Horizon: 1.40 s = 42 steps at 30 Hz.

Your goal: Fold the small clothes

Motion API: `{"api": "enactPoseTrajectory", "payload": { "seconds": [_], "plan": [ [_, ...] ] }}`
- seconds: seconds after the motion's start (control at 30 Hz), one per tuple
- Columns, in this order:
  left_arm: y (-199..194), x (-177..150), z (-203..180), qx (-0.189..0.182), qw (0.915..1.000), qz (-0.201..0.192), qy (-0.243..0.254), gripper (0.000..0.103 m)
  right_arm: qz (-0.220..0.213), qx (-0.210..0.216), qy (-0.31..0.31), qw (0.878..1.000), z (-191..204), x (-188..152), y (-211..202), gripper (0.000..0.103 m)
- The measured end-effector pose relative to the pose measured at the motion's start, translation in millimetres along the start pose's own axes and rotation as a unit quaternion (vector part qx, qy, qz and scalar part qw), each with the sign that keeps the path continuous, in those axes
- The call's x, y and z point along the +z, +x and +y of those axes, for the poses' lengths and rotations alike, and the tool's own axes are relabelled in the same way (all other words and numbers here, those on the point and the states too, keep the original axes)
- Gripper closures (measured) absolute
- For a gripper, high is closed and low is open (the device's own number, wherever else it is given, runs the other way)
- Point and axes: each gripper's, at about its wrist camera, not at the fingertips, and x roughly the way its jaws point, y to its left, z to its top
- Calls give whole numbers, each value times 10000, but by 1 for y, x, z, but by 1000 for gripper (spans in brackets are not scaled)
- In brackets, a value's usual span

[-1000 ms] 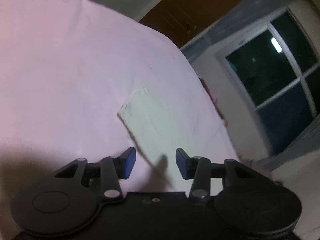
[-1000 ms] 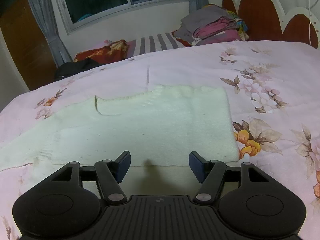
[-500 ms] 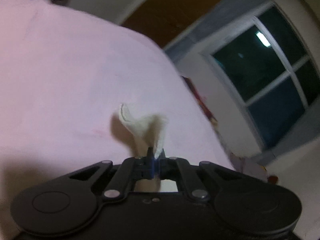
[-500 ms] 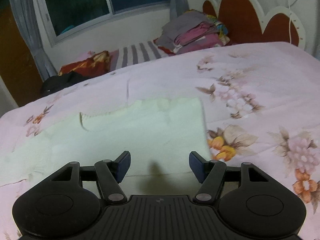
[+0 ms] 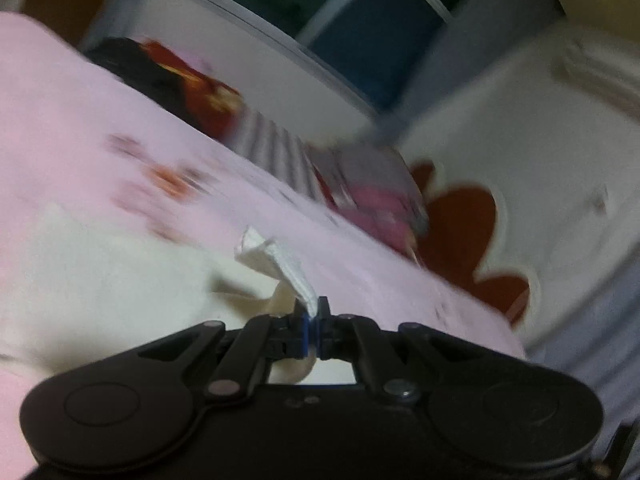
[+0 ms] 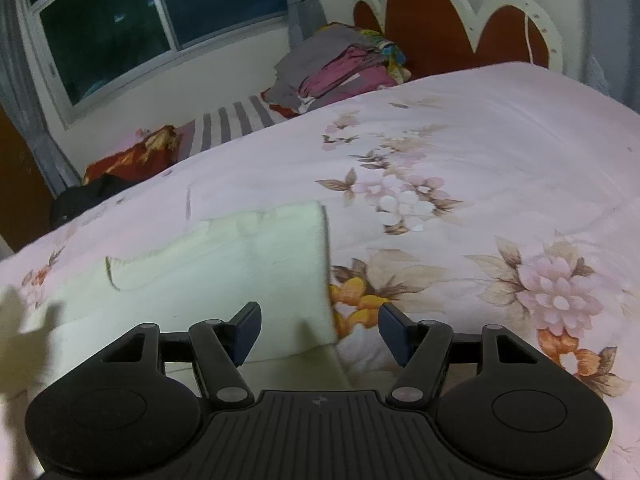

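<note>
A small cream knitted sweater (image 6: pixel 240 264) lies flat on the pink floral bedspread (image 6: pixel 460 152). My left gripper (image 5: pixel 314 322) is shut on the end of the sweater's sleeve (image 5: pixel 280 260), which sticks up from the jaws; the rest of the sweater (image 5: pixel 100 276) lies blurred to the left in that view. My right gripper (image 6: pixel 318 328) is open and empty, low over the sweater's near right corner, with the garment's right edge between its fingers.
A pile of folded clothes (image 6: pixel 344 68) sits by the red and white headboard (image 6: pixel 460 20). A striped pillow (image 6: pixel 232 124) and dark and red bundles (image 6: pixel 124 164) lie along the far side under the window (image 6: pixel 140 28).
My left gripper closed on the sleeve end, lifted it and swung round towards the headboard. My right gripper moved right along the sweater's near edge and stayed open.
</note>
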Motion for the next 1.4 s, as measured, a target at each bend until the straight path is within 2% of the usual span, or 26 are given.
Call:
{"api": "enactPoseTrajectory", "payload": {
  "seconds": [0.17,0.27,0.43,0.47,0.5,0.53,0.6,0.67,0.73,0.77,0.87,0.97,1.03,1.07,1.1,1.13,1.23,1.37,1.4],
  "plan": [
    [56,-35,-65,-140,9969,590,491,100,-27,4,184,9998,-28,6,-6,38],
    [74,-55,-91,-143,9927,864,832,100,-26,16,262,9997,-45,9,-10,38],
    [119,-73,-105,-96,9842,1412,1066,97,-6,15,378,9993,-65,15,-18,38],
    [130,-81,-106,-113,9809,1650,1028,91,0,31,384,9993,-67,15,-19,38],
    [134,-83,-104,-177,9784,1818,963,74,8,43,370,9993,-68,16,-20,38],
    [128,-88,-102,-240,9790,1792,947,65,14,54,344,9994,-67,18,-20,38],
    [119,-86,-105,-231,9813,1661,945,51,30,133,293,9995,-64,21,-20,38],
    [100,-80,-104,14,9846,1389,1066,43,28,296,211,9993,-57,24,-18,38],
    [71,-72,-94,298,9878,1012,1148,26,41,503,124,9986,-45,27,-12,38],
    [51,-67,-82,466,9895,803,1108,26,63,620,95,9980,-38,28,-9,38],
    [4,-57,-45,998,9888,541,969,27,155,962,-18,9952,-12,25,4,38],
    [-30,-55,-3,1531,9829,540,871,31,283,1191,-215,9922,16,18,17,38],
    [-41,-55,23,1775,9797,626,692,37,448,1298,-269,9902,30,12,30,38],
    [-45,-54,32,1820,9795,607,612,39,545,1327,-258,9893,33,9,37,43],
    [-48,-52,38,1825,9798,586,573,40,644,1319,-269,9888,38,6,45,54],
    [-48,-50,42,1817,9800,592,548,40,776,1342,-276,9875,41,4,54,72],
    [-38,-47,46,1571,9844,658,448,40,1049,1347,-241,9850,47,-1,71,73],
    [-25,-45,49,1617,9815,731,715,42,1091,1324,-449,9842,59,-2,80,73],
    [-20,-46,48,1648,9805,733,781,45,1093,1317,-499,9840,62,-1,81,73]
  ]
}}
